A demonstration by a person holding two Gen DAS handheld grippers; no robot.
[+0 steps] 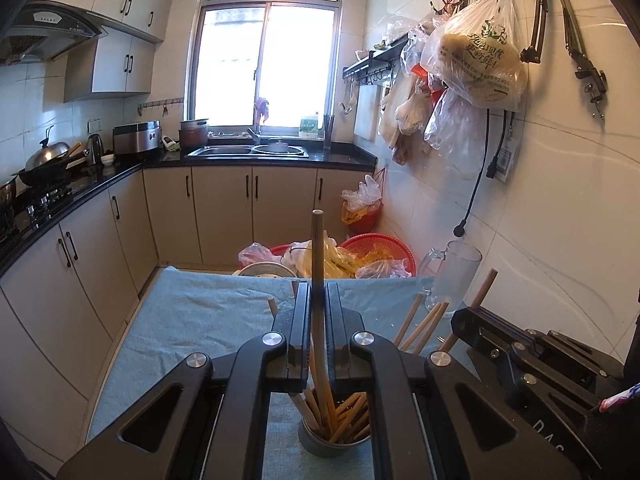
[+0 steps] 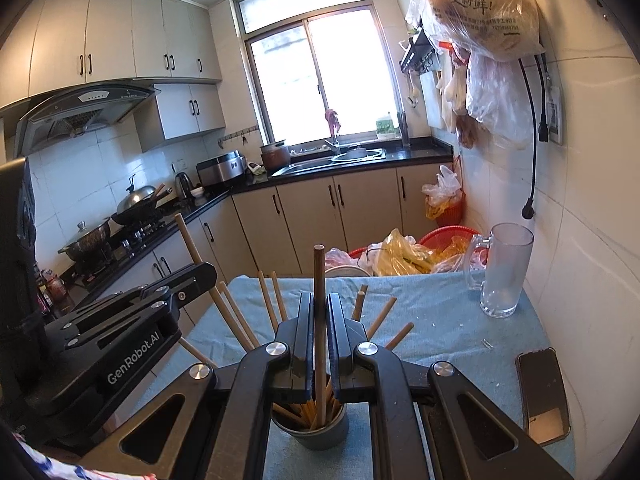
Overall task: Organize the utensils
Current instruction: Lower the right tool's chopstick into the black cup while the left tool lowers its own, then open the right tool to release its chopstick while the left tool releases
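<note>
Both tongs are pinching a chopstick each. In the left wrist view the left tongs (image 1: 318,292) clamp a chopstick (image 1: 317,248) that stands nearly upright at 12 o'clock, its lower end down among the other sticks in the grey cup (image 1: 334,442) at 6 o'clock. In the right wrist view the right tongs (image 2: 319,304) clamp another chopstick (image 2: 319,276), also upright, its foot inside the same cup (image 2: 310,432), which stands on the blue cloth (image 2: 432,320) covering the worktop. The rest of the chopsticks fan out of the cup to either side of the tongs. The left tongs appear at 9 o'clock in the right view, close beside the right ones. A glass mug (image 2: 505,272) stands at 2 o'clock near the wall, well apart from the cup, and a phone (image 2: 542,392) lies at 4 o'clock on the cloth.
</note>
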